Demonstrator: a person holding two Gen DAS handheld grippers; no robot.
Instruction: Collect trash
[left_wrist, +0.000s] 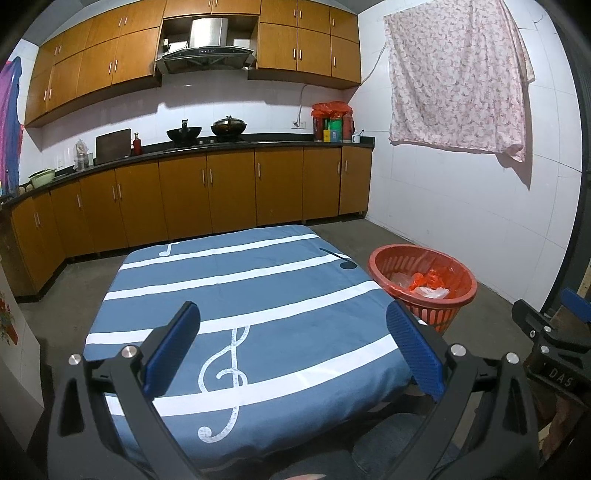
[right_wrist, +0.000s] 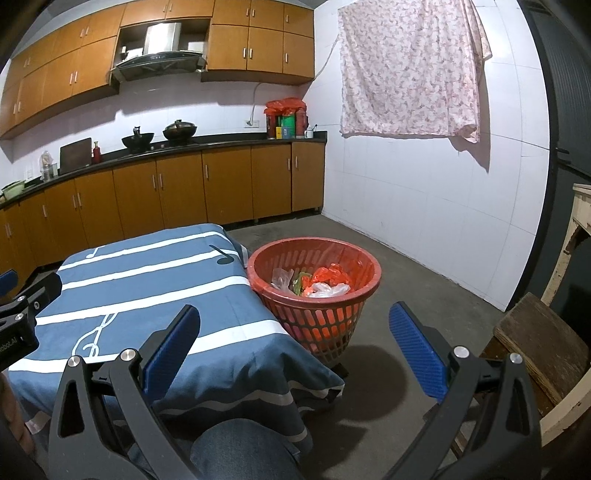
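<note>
A red plastic basket (left_wrist: 450, 314) (right_wrist: 325, 325) stands on the floor at the right of the table. It holds crumpled bags (left_wrist: 424, 282) (right_wrist: 321, 282), red, clear and white. The table carries a blue cloth with white music notes (left_wrist: 240, 295) (right_wrist: 147, 280); I see no loose trash on it. My left gripper (left_wrist: 291, 325) is open and empty above the table's near edge. My right gripper (right_wrist: 295, 325) is open and empty, held before the table's right corner and the basket. The right gripper also shows at the right edge of the left wrist view (left_wrist: 546, 339).
Wooden kitchen cabinets (left_wrist: 207, 192) with a black counter run along the back wall, with woks on the stove (left_wrist: 207, 133). A flowered cloth (left_wrist: 458, 74) hangs on the right wall. A wooden stool (right_wrist: 543, 362) stands at my right. My knee (right_wrist: 240, 450) shows below.
</note>
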